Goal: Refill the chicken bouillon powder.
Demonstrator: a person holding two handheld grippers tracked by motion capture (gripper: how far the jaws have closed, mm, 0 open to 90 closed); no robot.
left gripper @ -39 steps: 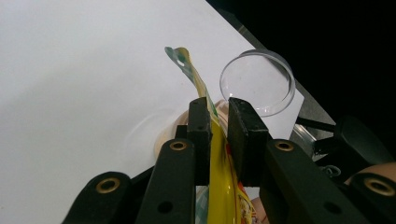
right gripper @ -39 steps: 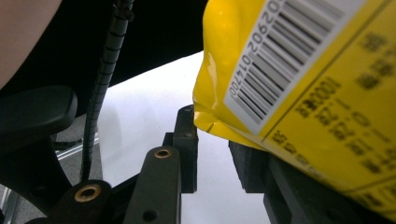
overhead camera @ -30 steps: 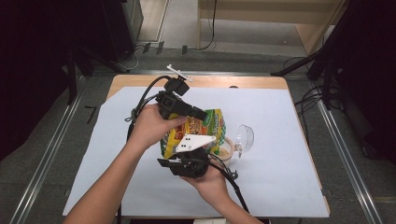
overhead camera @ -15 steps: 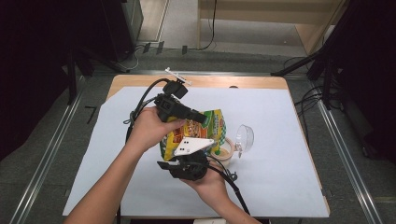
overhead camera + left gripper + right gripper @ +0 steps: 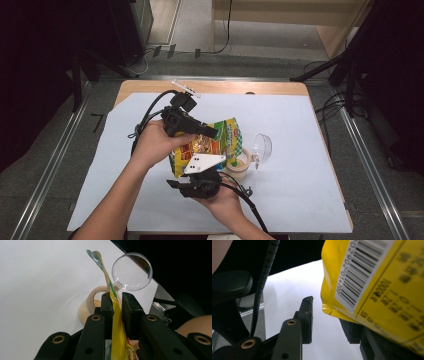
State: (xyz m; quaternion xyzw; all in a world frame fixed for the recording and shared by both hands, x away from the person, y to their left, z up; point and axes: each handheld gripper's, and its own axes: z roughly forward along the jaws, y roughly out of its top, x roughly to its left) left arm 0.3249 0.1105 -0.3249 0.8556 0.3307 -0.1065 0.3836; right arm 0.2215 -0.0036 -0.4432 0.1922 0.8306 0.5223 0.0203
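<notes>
Seen from above, a person at a table w/ a white sheet (image 5: 300, 150) works a yellow snack pouch (image 5: 227, 137) over a small tan jar (image 5: 240, 165). The pouch is held off the sheet near its centre, tilted, its lower end just above the jar's mouth.

Left gripper (image 5: 117, 303): clenched on the pouch. In the left gripper view both black pads press the thin yellow film from either side, and the pouch's top edge (image 5: 96, 256) runs up and away past them. In the high view this gripper (image 5: 207, 131) sits on the pouch's upper part.

Right gripper (image 5: 328, 315): released; its jaws have just been opening. In the right gripper view one jaw stands clear of the pouch (image 5: 374, 285) w/ white sheet visible between them; the pouch's barcode side lies over the other jaw, contact there can't be told.

Jar: open, standing upright on the sheet, w/ a pale tan powdery or crumbly fill (image 5: 96, 302) inside. Its clear round lid (image 5: 132, 271) hangs open, attached at the rim, just beside the pouch.
</notes>
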